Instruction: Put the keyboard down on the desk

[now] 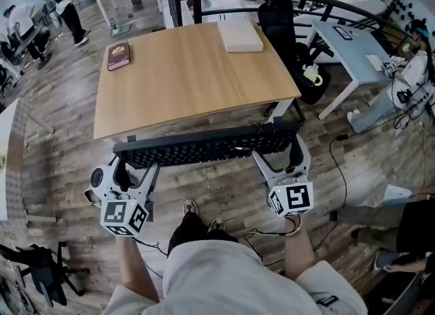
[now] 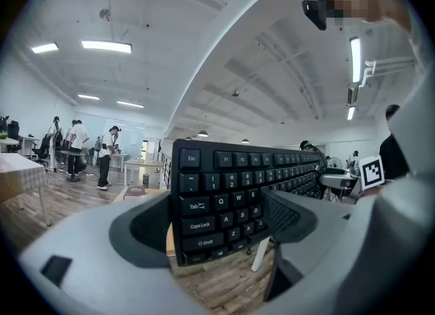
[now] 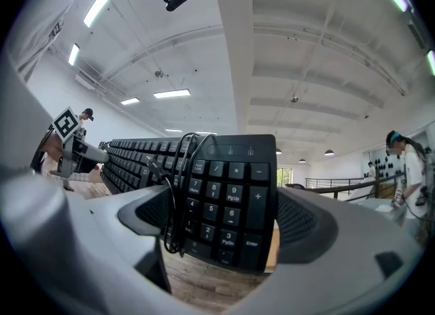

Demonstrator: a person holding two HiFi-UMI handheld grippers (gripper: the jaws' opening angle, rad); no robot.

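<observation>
My left tool [image 1: 134, 165] grips the keyboard [image 1: 204, 147] at the Esc end, my right tool [image 1: 277, 152] at the numpad end. It hangs just short of the worktop [image 1: 190, 82] near edge. I'd carry it forward level and lower both ends together. The right gripper view shows the cable [image 3: 170, 191] bunched at the numpad; the head view doesn't make that clear.

Both clamped: left gripper [image 1: 136, 162], right gripper [image 1: 279, 152]

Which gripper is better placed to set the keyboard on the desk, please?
Neither alone: the left gripper and right gripper each clamp one keyboard end, short of the desk; move both.
</observation>
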